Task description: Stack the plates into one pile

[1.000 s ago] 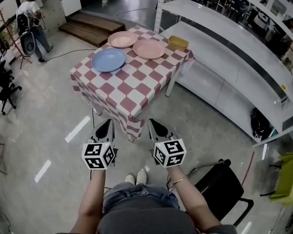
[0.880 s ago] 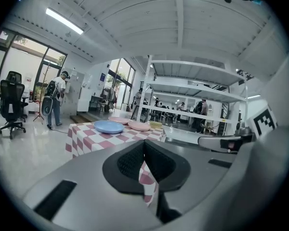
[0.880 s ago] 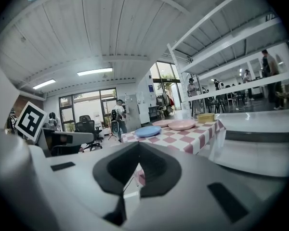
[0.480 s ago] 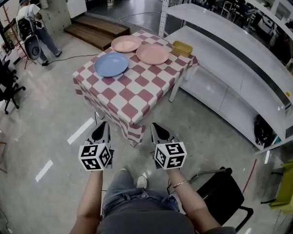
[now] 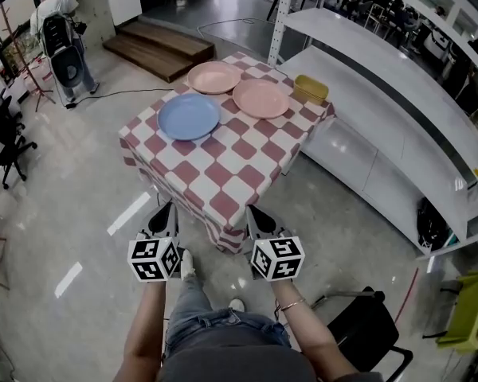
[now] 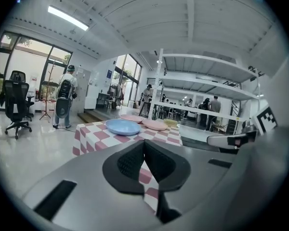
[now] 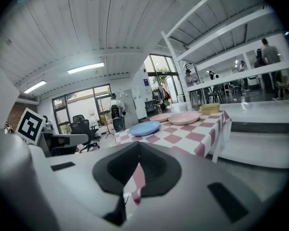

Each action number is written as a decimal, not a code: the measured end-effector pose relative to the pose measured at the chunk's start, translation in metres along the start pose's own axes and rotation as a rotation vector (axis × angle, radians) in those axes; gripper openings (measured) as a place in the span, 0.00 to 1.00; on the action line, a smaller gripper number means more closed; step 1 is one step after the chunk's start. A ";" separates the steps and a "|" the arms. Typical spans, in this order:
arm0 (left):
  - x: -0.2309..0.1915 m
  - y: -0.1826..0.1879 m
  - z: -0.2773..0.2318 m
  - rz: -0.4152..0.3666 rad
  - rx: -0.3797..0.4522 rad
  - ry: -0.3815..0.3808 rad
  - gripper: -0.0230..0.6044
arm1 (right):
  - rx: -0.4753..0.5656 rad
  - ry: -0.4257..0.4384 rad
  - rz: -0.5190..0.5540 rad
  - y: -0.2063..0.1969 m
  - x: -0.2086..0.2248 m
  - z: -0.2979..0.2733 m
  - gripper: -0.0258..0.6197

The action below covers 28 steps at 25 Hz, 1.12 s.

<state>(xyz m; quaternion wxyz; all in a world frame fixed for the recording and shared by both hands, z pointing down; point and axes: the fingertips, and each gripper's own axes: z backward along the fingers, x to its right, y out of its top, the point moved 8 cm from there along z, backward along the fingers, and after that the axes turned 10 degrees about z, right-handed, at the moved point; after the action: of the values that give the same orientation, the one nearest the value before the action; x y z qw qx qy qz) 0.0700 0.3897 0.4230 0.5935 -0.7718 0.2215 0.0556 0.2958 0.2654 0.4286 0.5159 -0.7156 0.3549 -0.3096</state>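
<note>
Three plates lie apart on a red-and-white checked table (image 5: 223, 177): a blue plate (image 5: 189, 116) at the left, a pink plate (image 5: 213, 77) at the far side and a second pink plate (image 5: 261, 98) to its right. My left gripper (image 5: 167, 212) and right gripper (image 5: 255, 213) hang side by side short of the table's near corner, both shut and empty. In the left gripper view the blue plate (image 6: 123, 126) shows ahead with the pink plates (image 6: 154, 125) behind it. The right gripper view shows the blue plate (image 7: 144, 128) and a pink plate (image 7: 184, 118).
A yellow container (image 5: 311, 89) sits at the table's far right corner. White shelving (image 5: 398, 126) runs along the right. A black chair (image 5: 365, 333) stands behind me at the right, another (image 5: 0, 138) at the left. A person (image 5: 60, 30) stands far left by wooden steps (image 5: 158, 48).
I have walked toward the table: it has come nearer in the head view, and both grippers now reach its near corner. Both stay shut.
</note>
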 end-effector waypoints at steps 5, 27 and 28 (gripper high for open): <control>-0.057 0.030 -0.052 0.013 -0.026 -0.014 0.06 | -0.024 -0.039 -0.025 0.014 -0.005 -0.076 0.06; -0.228 0.127 -0.210 0.005 -0.126 -0.124 0.06 | -0.103 -0.273 -0.058 0.066 -0.012 -0.277 0.05; -0.230 0.128 -0.215 0.002 -0.127 -0.129 0.06 | -0.108 -0.279 -0.058 0.066 -0.010 -0.280 0.06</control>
<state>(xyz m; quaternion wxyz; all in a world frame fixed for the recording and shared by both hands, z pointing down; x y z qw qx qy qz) -0.2263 0.2258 0.4509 0.5563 -0.8024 0.1798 0.1198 0.0508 0.1140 0.4416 0.5118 -0.7882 0.2752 -0.2023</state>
